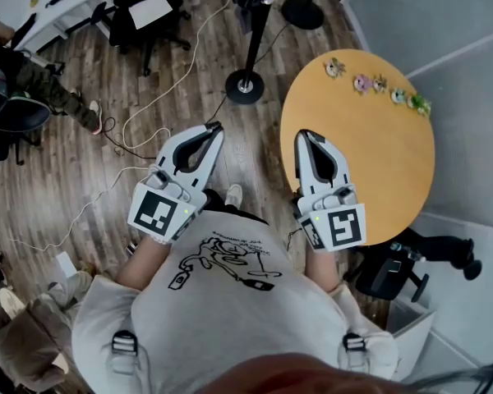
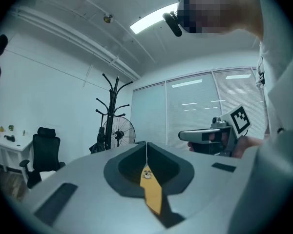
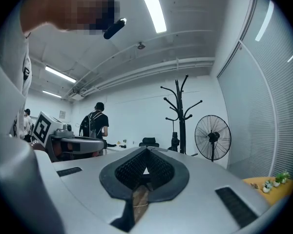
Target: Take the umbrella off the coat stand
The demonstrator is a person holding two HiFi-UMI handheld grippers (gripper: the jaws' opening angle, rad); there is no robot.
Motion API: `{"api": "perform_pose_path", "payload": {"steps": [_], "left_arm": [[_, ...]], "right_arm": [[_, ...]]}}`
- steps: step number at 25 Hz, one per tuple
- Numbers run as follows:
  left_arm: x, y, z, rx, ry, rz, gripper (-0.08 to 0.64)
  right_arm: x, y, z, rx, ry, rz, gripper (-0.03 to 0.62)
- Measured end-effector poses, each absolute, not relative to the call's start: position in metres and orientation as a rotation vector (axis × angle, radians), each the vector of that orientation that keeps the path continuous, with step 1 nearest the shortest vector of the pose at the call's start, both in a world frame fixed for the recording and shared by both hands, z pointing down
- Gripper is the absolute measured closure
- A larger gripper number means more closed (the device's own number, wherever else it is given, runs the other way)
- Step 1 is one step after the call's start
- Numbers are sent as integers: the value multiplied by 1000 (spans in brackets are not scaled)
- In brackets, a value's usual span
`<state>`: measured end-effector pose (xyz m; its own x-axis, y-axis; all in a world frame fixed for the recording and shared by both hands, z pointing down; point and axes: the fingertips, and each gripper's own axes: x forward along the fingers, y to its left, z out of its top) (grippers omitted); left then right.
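1. Left tool [image 1: 216, 125] and right tool [image 1: 304, 134]: both are sitting closed, gripping nothing.
2. Umbrella [image 2: 100, 141]: is hanging upright against the coat stand [image 2: 116, 106], well ahead, between both tools' lines; the left is probably sitting nearer.

In the head view a round wooden table [image 1: 394, 162] takes up the side from 2 to 4 o'clock, with a row of small potted plants [image 1: 378, 84] along its far rim at 2 o'clock. A white cable [image 1: 187, 68] snakes over the plank floor [image 1: 66, 179] toward 10 o'clock, and a black office chair [image 1: 148, 11] stands at 11 o'clock. In the right gripper view a pedestal fan [image 3: 212, 135] stands at 4 o'clock. A person with a backpack [image 3: 95, 125] — back turned — stands at 9 o'clock, and a ceiling strip light [image 3: 154, 6] glows at 12.
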<state>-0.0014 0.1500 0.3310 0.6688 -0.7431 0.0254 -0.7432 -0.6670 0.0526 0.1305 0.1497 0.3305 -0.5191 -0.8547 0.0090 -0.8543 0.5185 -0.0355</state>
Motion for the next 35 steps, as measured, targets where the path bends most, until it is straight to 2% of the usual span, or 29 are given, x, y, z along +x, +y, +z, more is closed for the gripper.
{"api": "perform_pose_path", "payload": {"steps": [16,35], "left_arm": [[7,120,333,2828,-1256,-11,548],[-9,33,327,2830,-1244,-53,548]], "right_arm": [[139,122,333,-1535,2735,-57,577],[119,35,329,-1526,2749,-47,577]]}}
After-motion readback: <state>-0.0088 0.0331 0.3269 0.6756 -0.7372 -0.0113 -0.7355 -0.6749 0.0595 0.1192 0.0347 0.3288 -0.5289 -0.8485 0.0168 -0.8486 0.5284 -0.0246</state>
